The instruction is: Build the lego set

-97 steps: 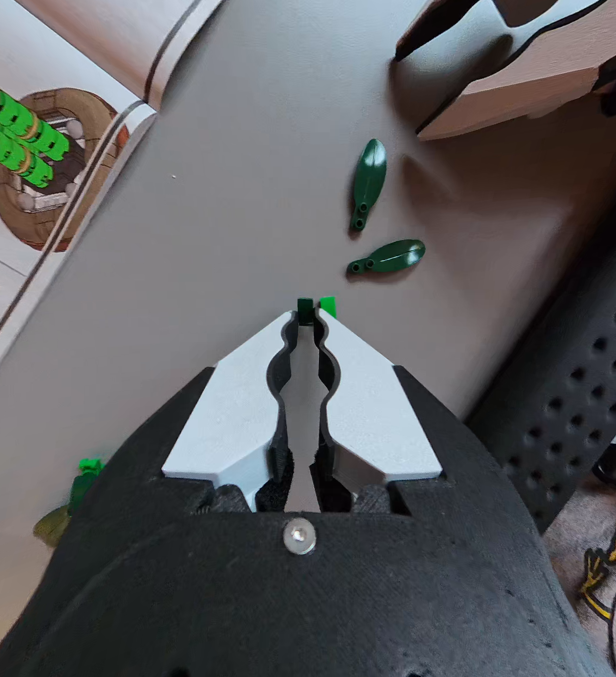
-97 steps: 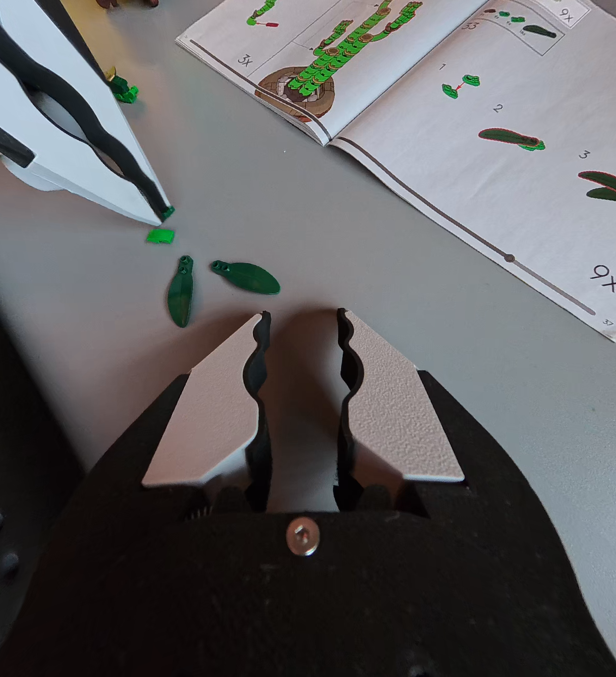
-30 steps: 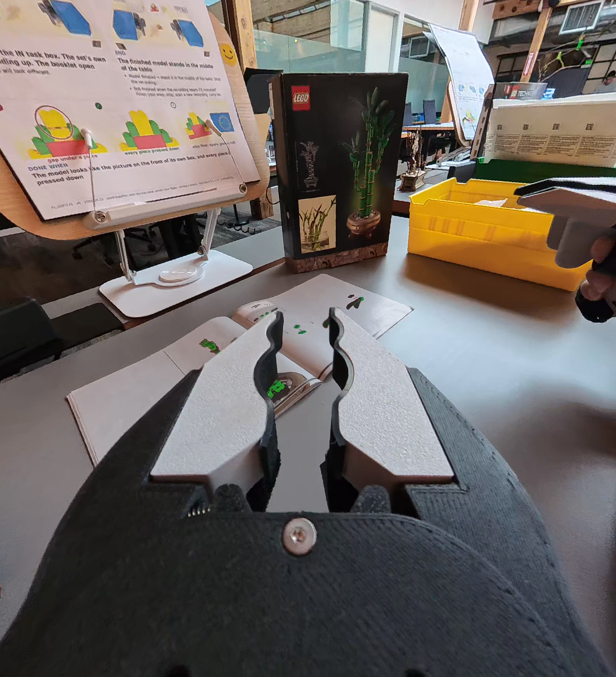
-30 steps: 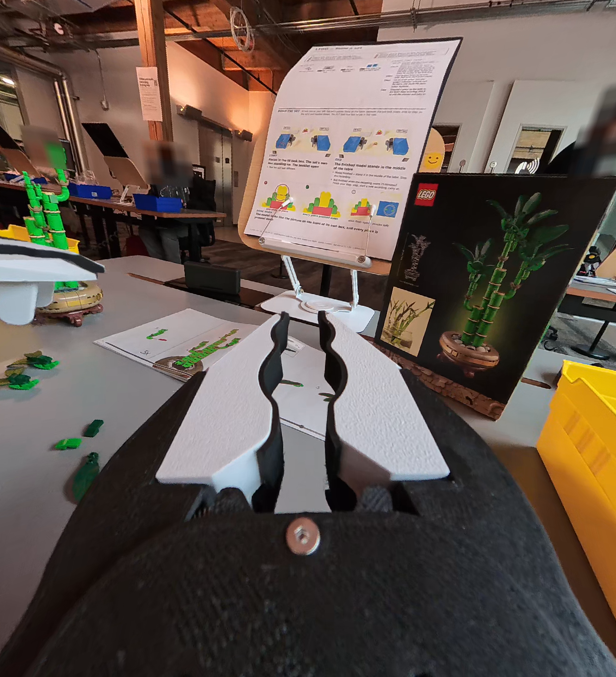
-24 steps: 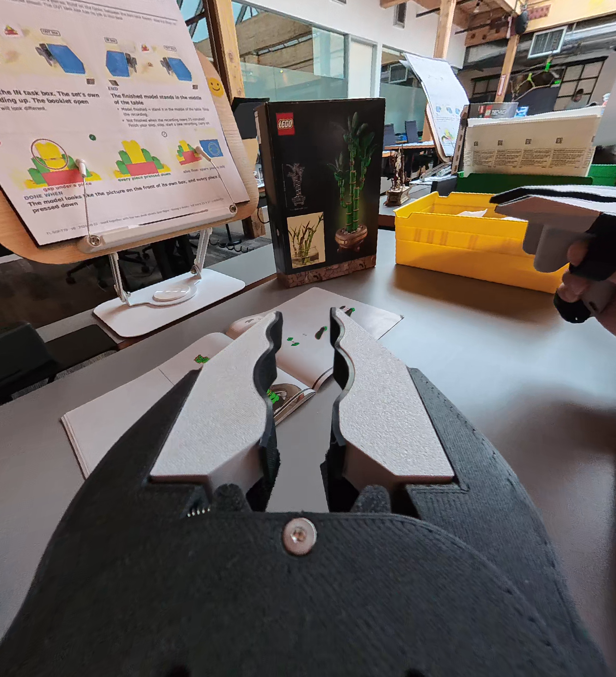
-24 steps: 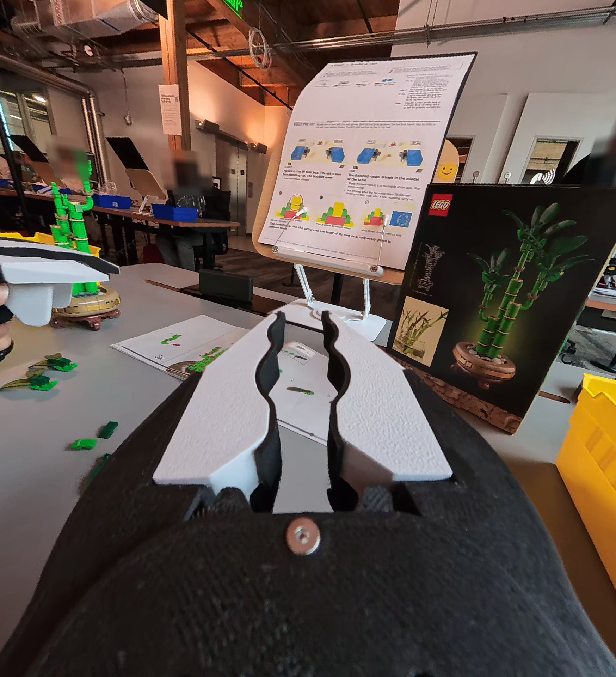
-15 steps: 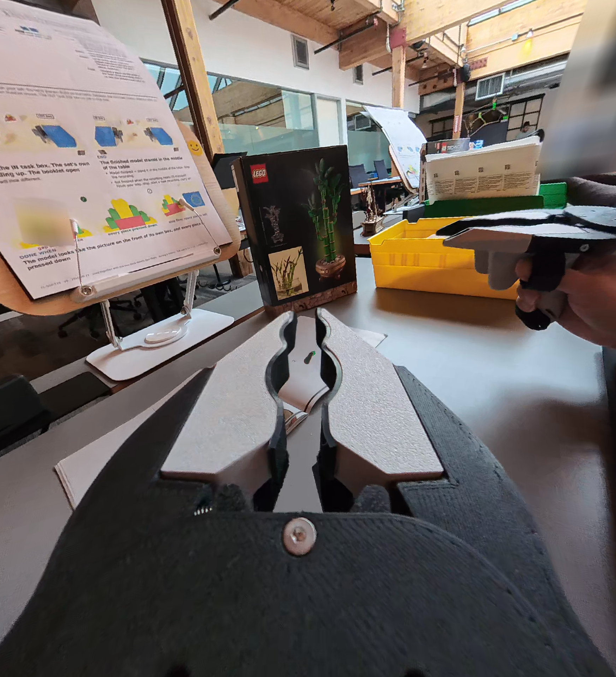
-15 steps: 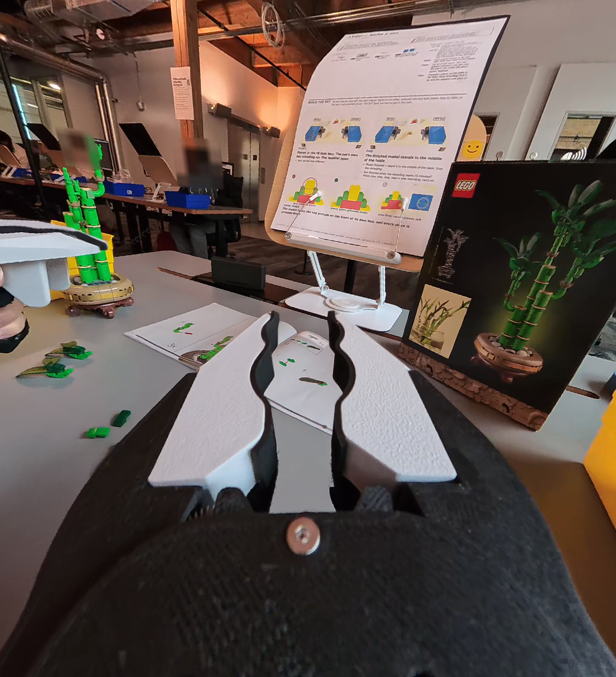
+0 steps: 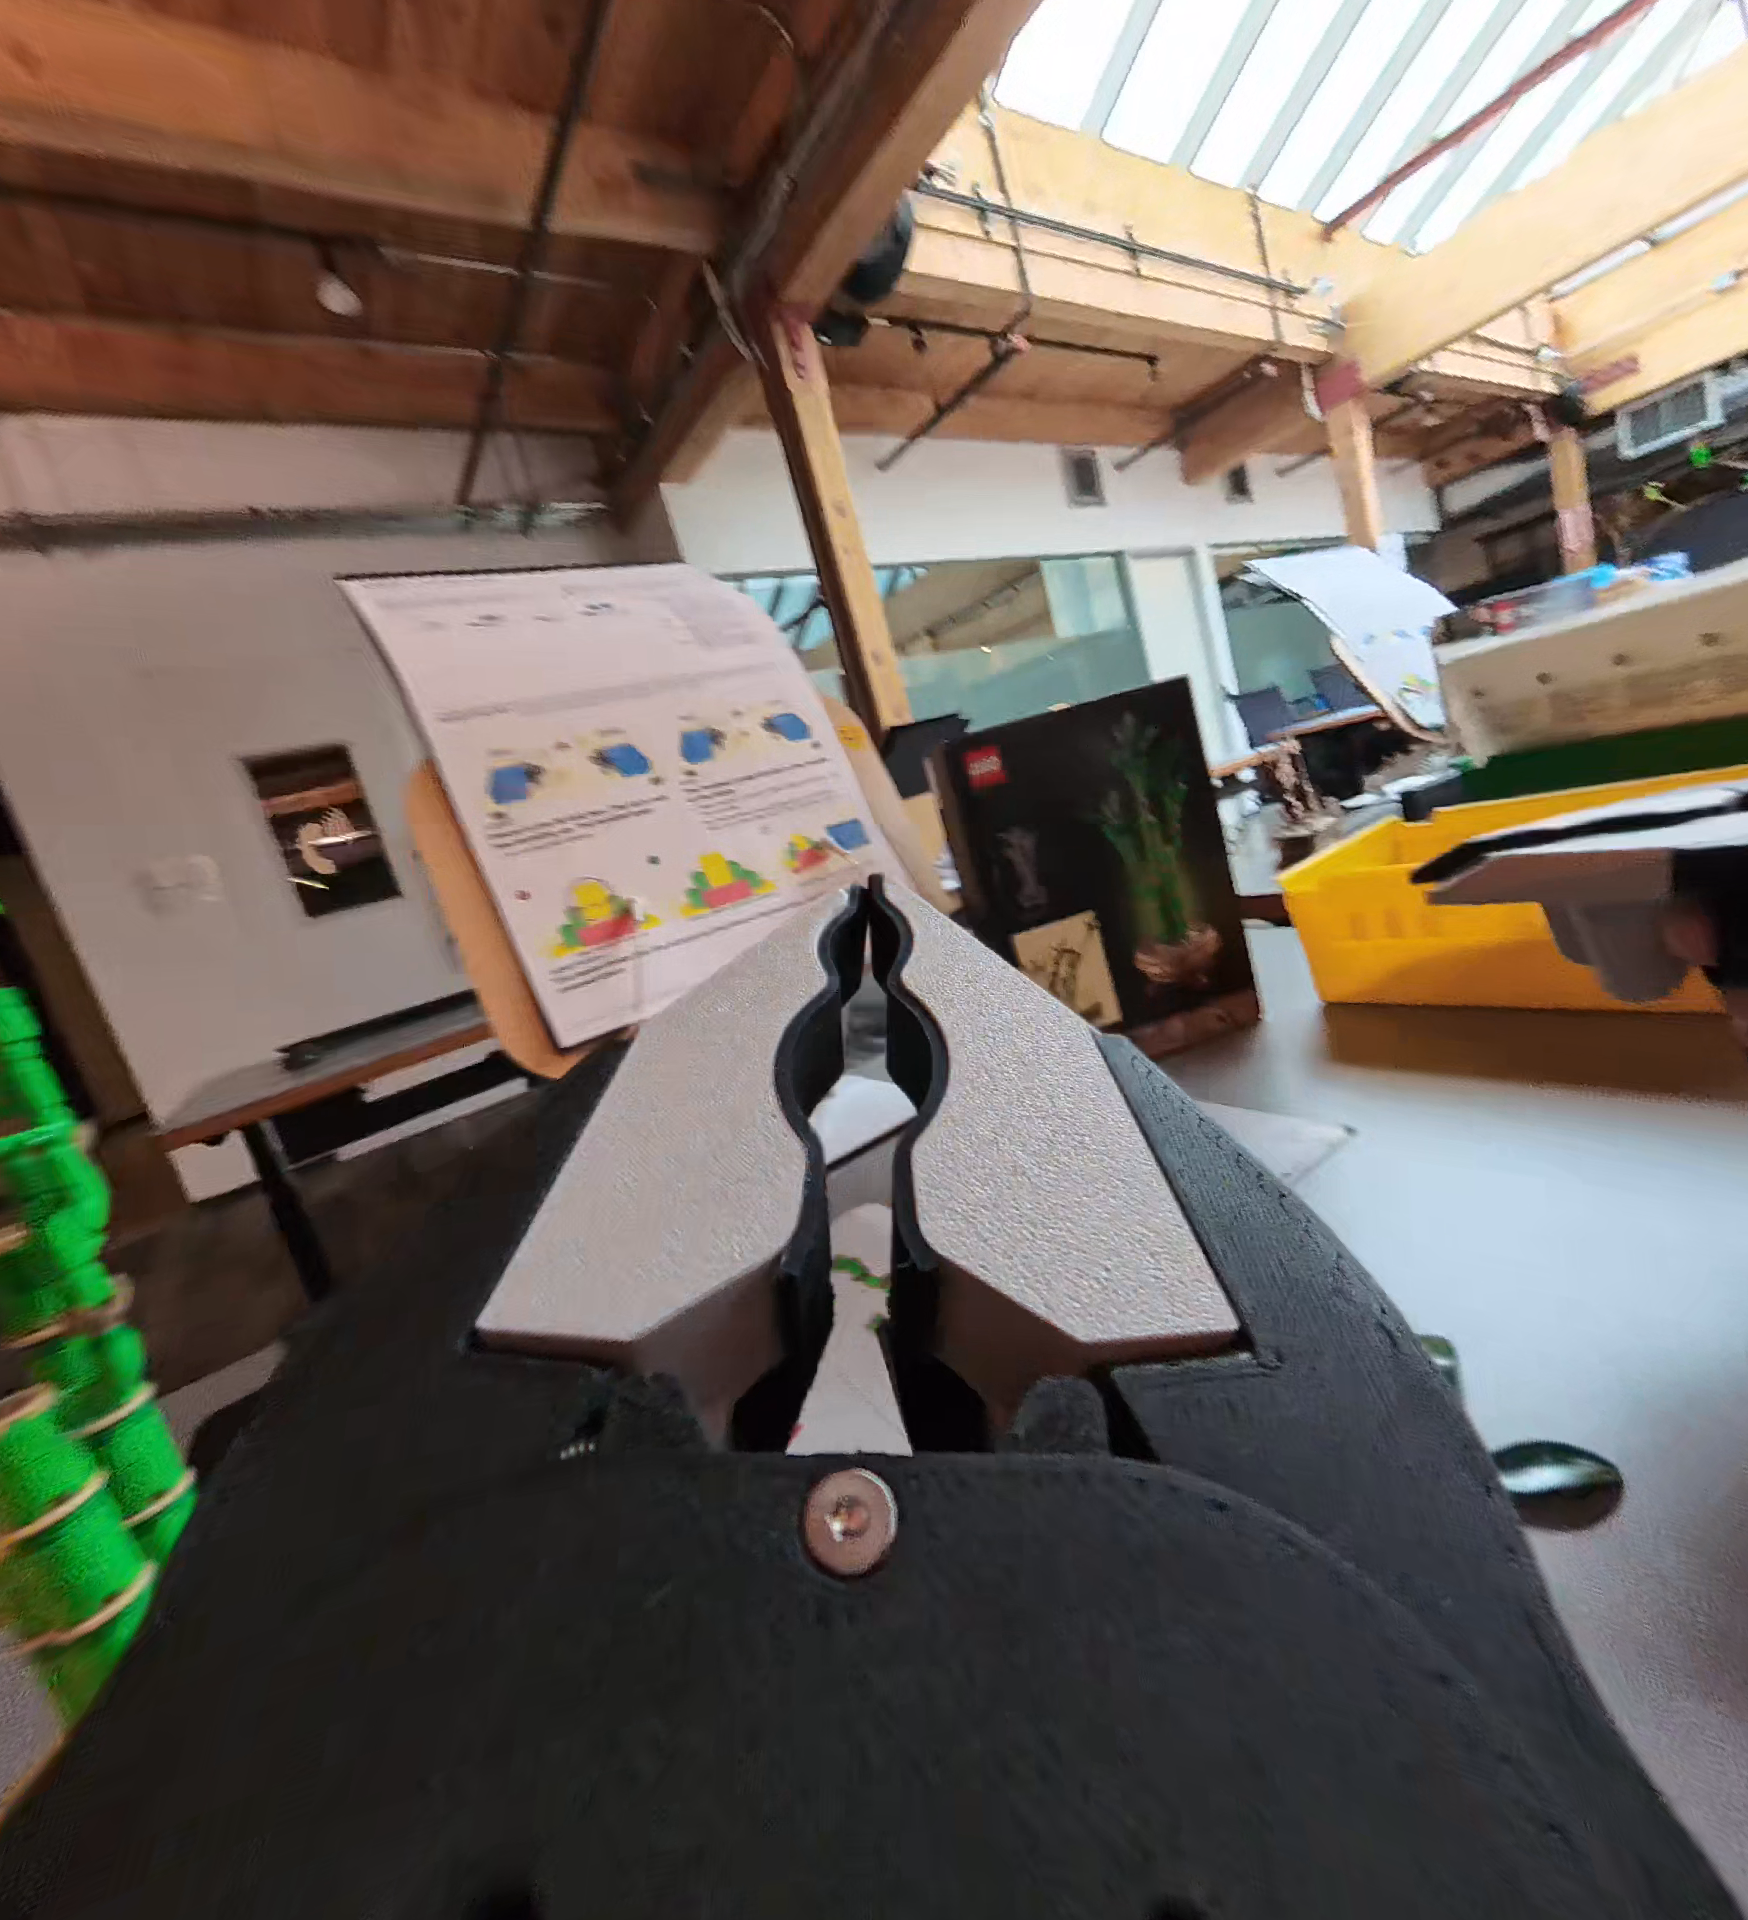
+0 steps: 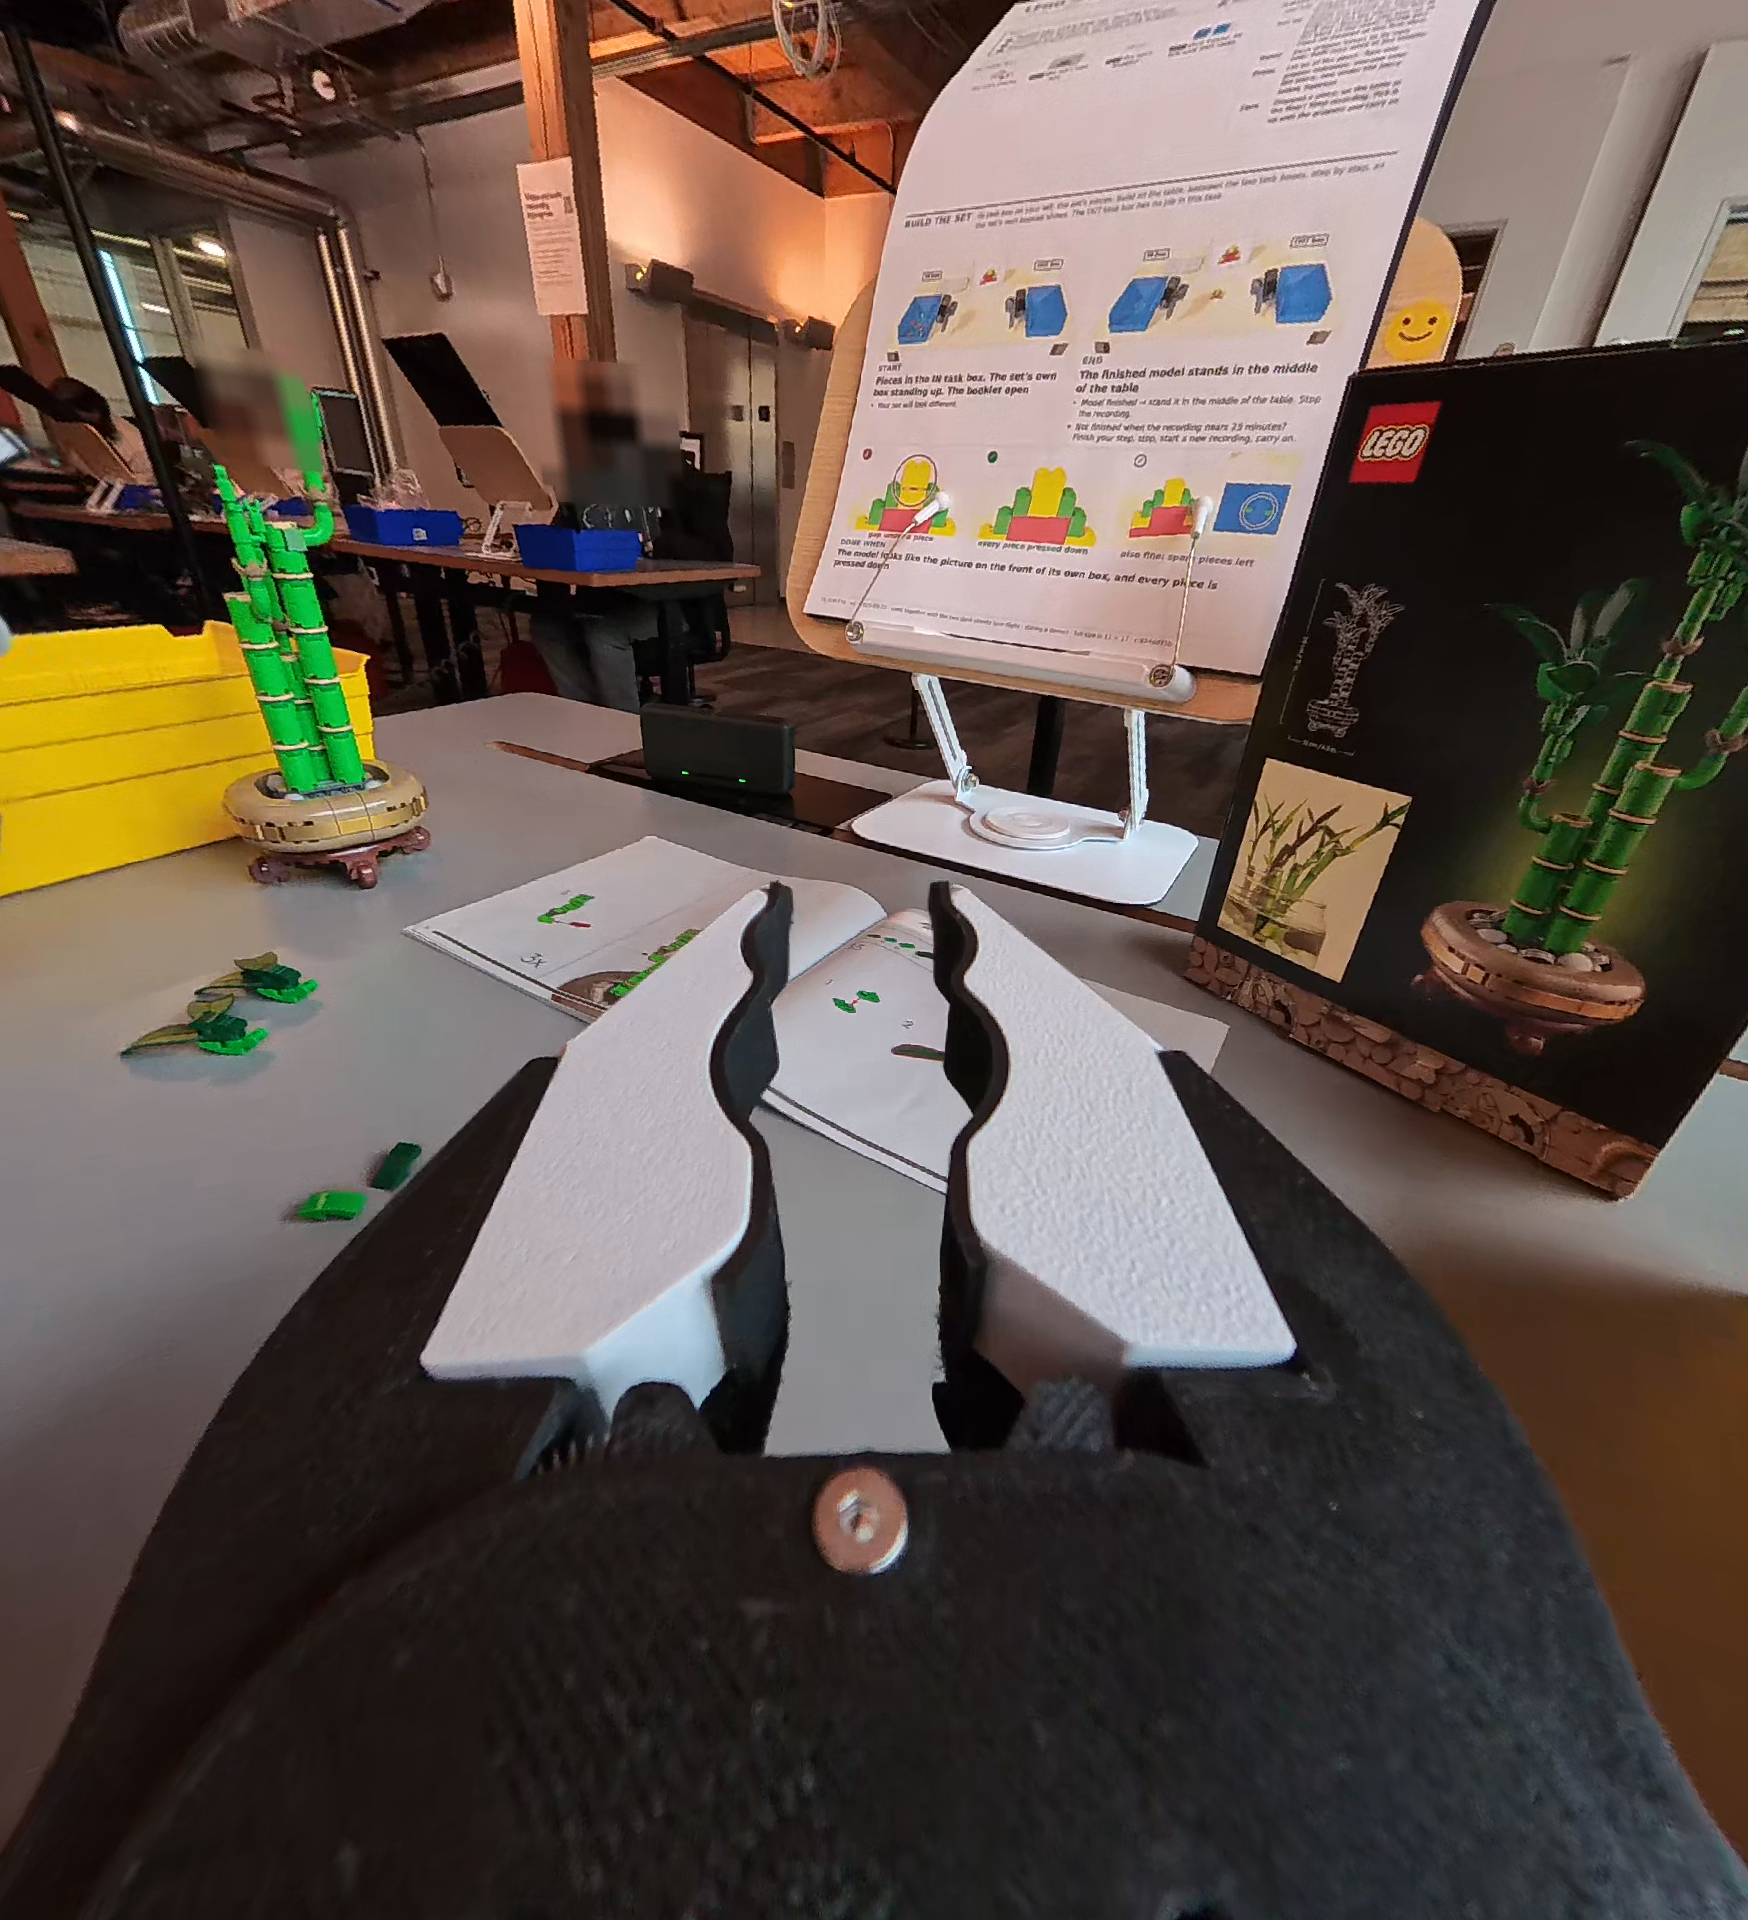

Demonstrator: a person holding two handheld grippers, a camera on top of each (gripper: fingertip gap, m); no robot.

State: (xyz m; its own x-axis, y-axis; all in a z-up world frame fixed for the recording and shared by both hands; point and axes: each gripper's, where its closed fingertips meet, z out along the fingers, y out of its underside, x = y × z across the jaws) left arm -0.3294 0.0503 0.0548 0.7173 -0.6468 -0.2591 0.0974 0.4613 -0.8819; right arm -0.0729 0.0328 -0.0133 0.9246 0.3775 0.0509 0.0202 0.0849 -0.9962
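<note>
Grey-fingered left gripper (image 9: 871, 891) tilts upward, clenched empty; right gripper (image 10: 857, 900) level, released

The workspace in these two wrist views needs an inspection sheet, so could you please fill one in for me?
Surface: grey table, mostly bare at the near edge.
Job's things: bamboo model upright on its round base; open booklet flat; leaf pieces; two small green pieces loose; set box standing.
Clutter: yellow bin behind the model; another yellow bin; black device.
Grippers: left gripper shut, empty, raised; right gripper open, empty.
Cables: nothing seen.
Surroundings: instruction sheet on a stand; other tables and seated people behind.
</note>
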